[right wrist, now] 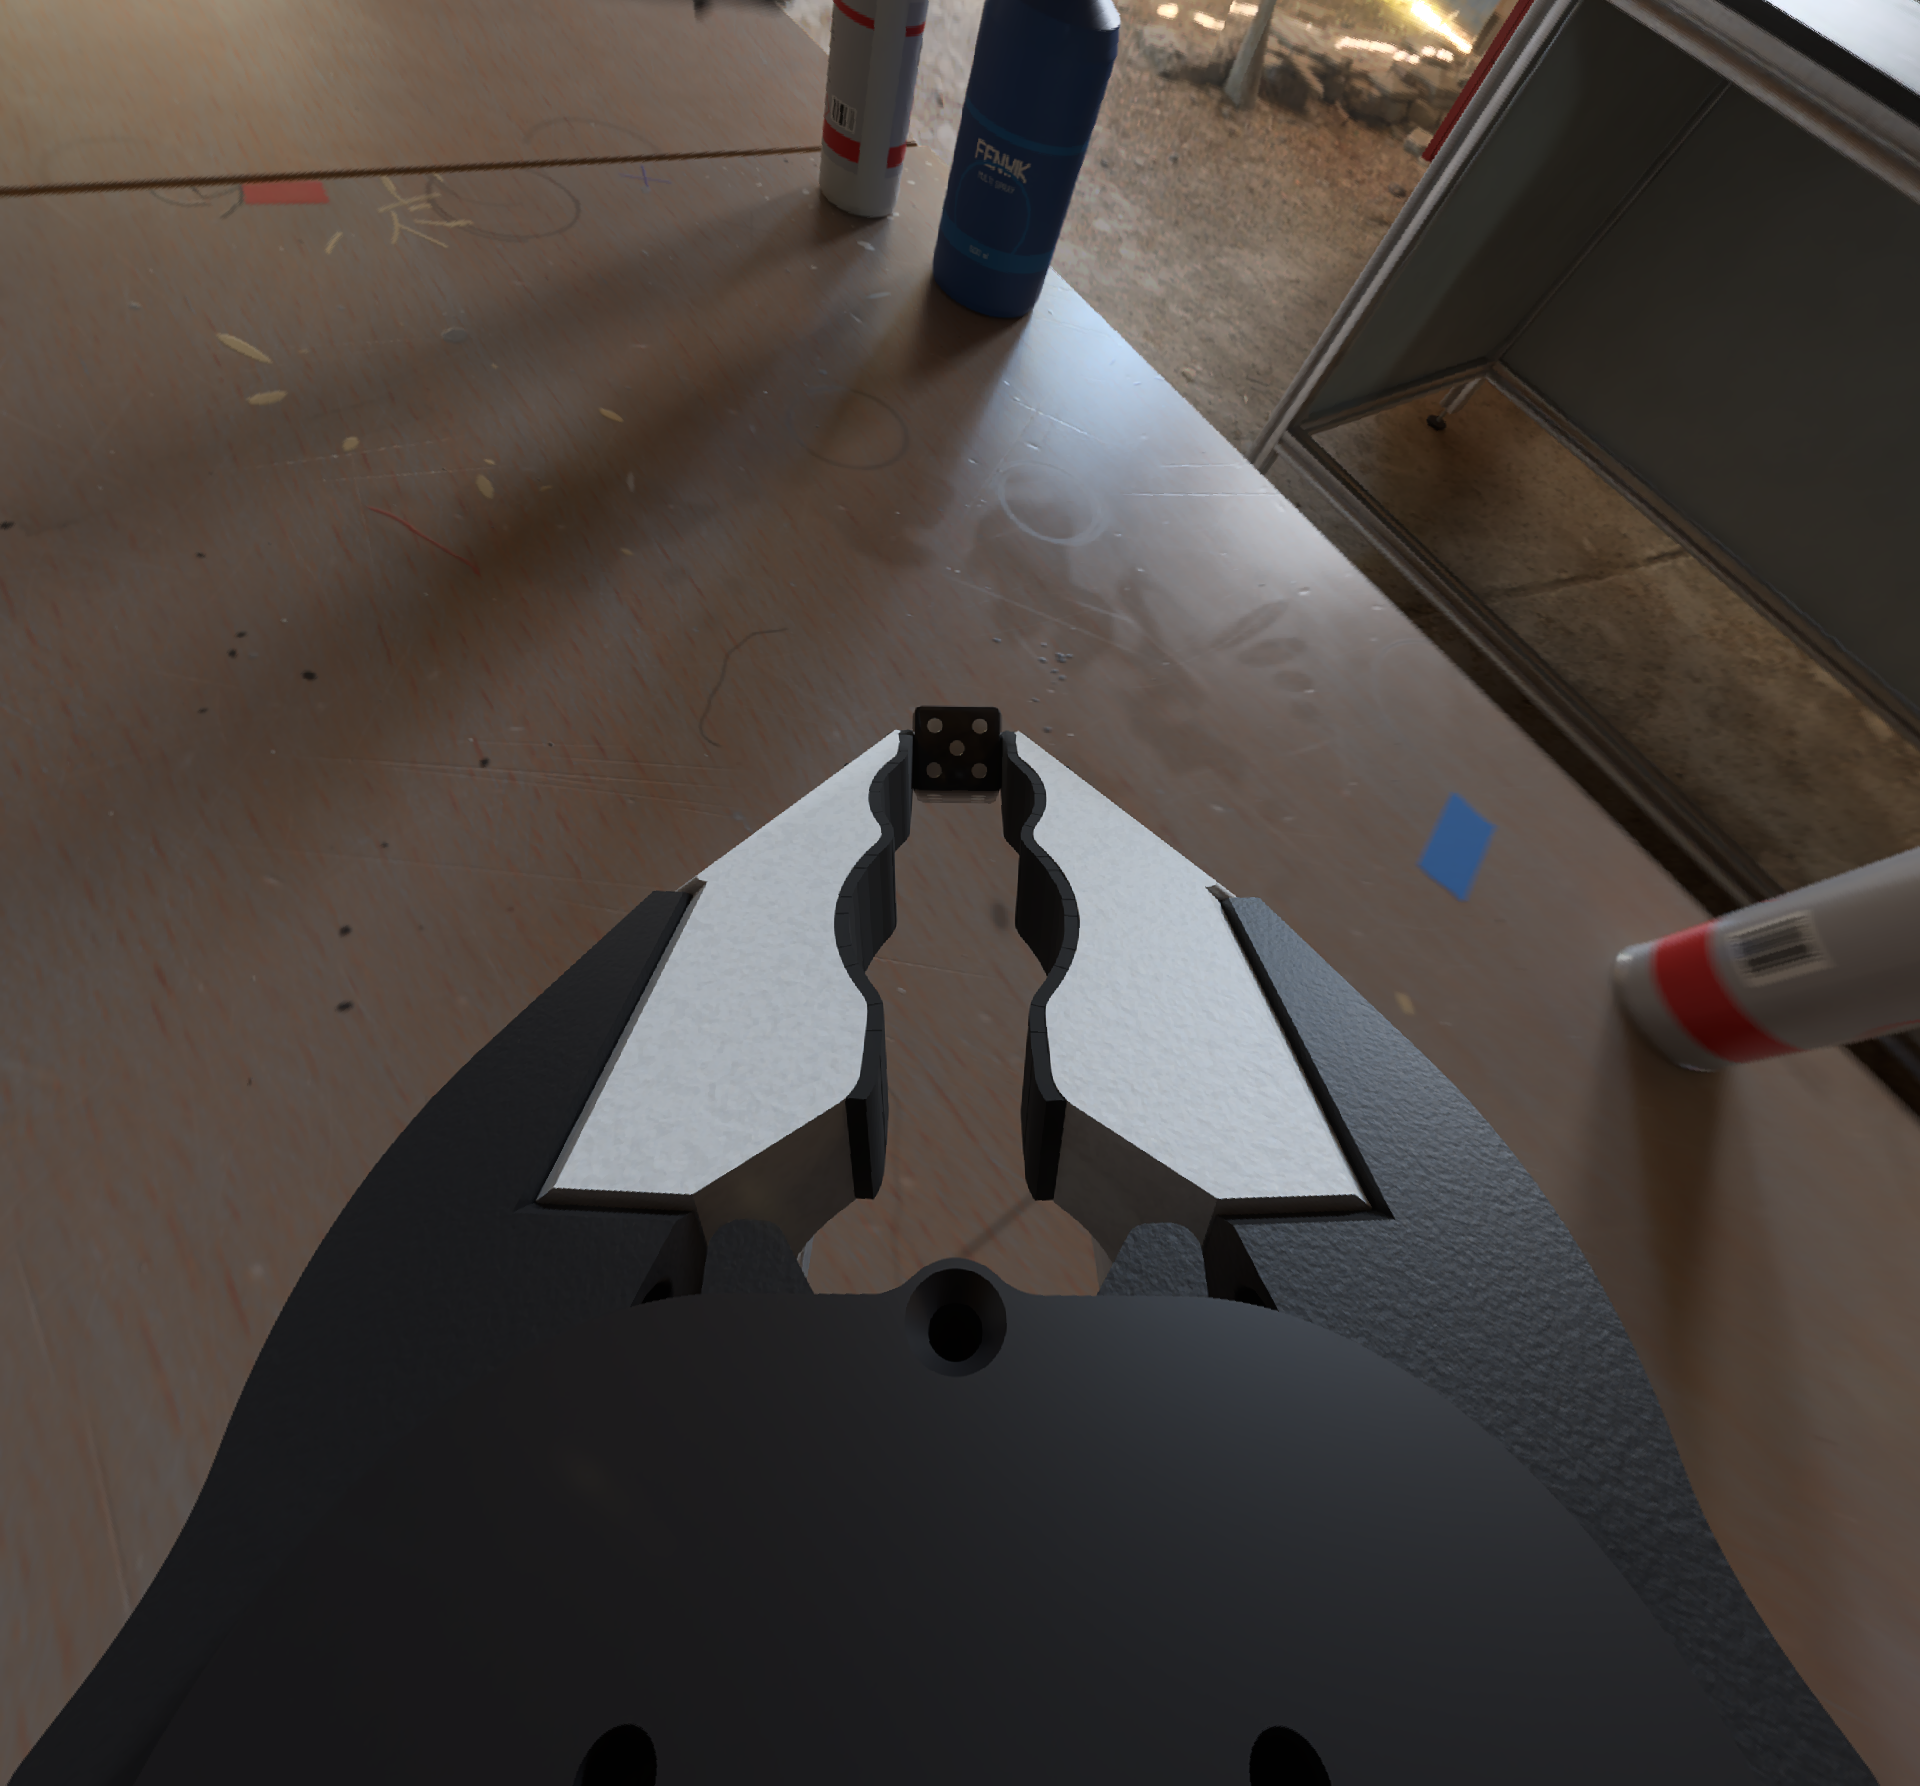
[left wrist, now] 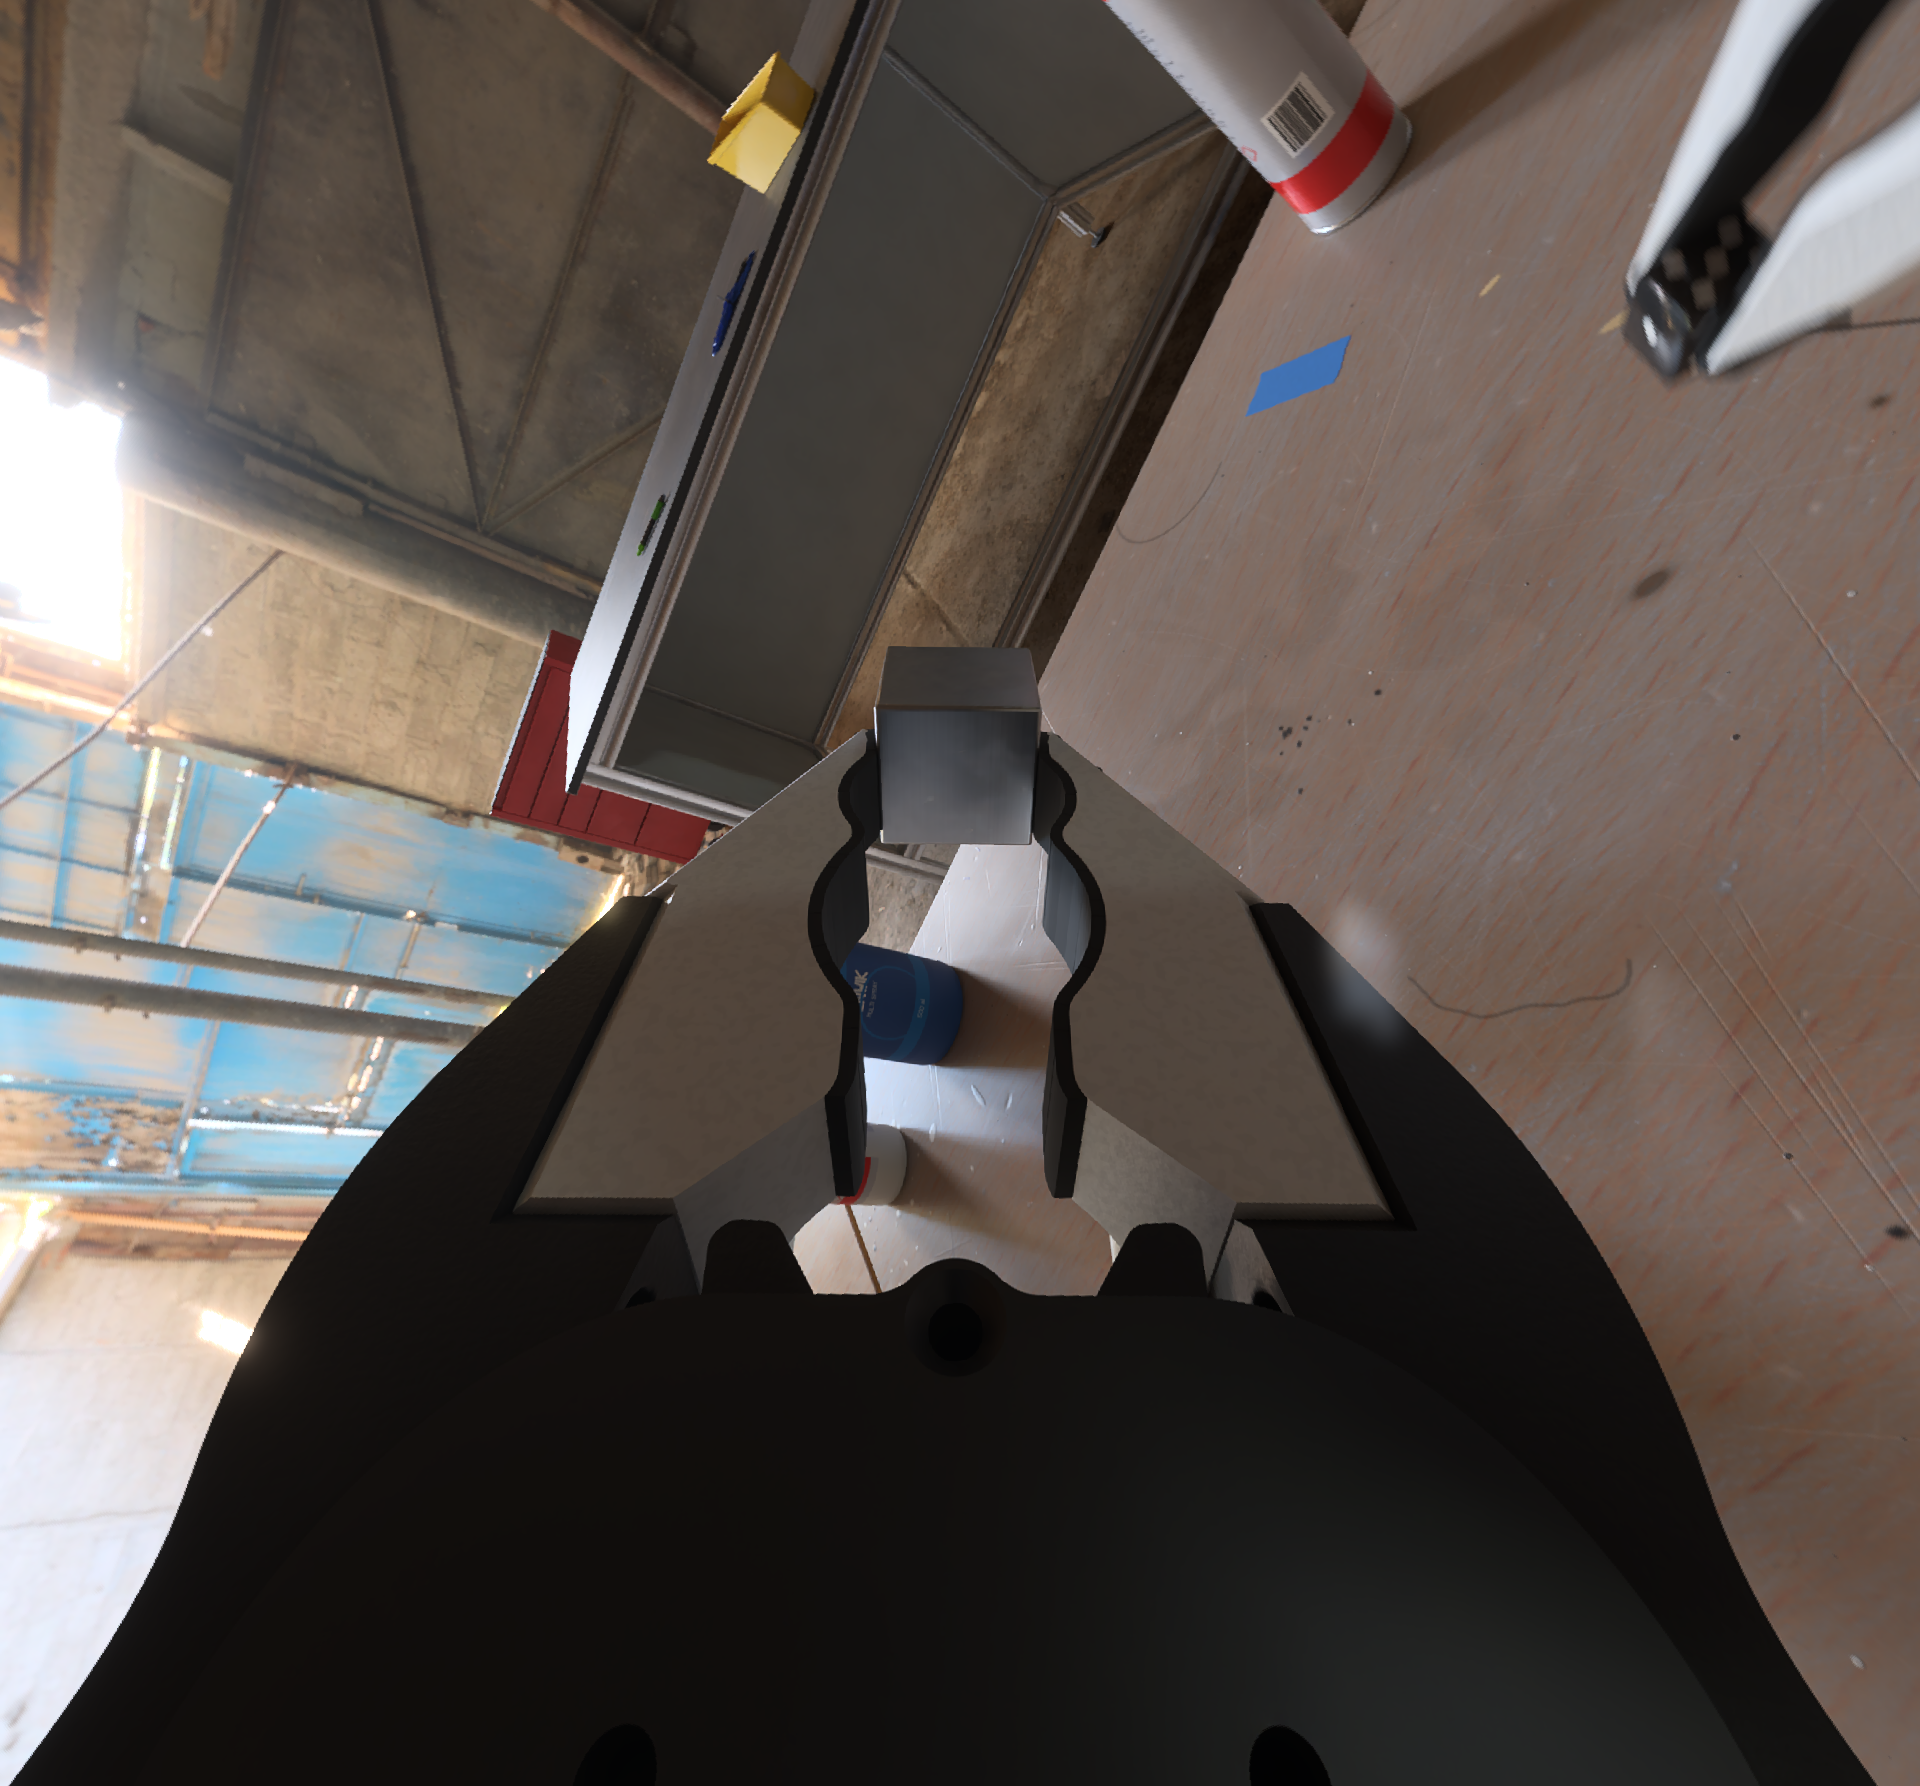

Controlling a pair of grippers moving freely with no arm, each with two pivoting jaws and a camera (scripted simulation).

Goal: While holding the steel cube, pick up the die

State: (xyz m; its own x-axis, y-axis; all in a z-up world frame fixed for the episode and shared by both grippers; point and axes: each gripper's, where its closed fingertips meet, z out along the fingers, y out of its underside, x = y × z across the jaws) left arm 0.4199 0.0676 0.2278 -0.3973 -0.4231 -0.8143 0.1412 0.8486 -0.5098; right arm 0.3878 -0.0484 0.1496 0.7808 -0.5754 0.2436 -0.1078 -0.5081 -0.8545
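My left gripper (left wrist: 956,786): jaws clamped on steel cube (left wrist: 956,775), held off counter (left wrist: 1507,801); dense, slick, needs firm squeeze. My right gripper (right wrist: 956,765): jaws clenched on die (right wrist: 956,749) at tips, flat opposite faces; light, rigid, prone to slip.
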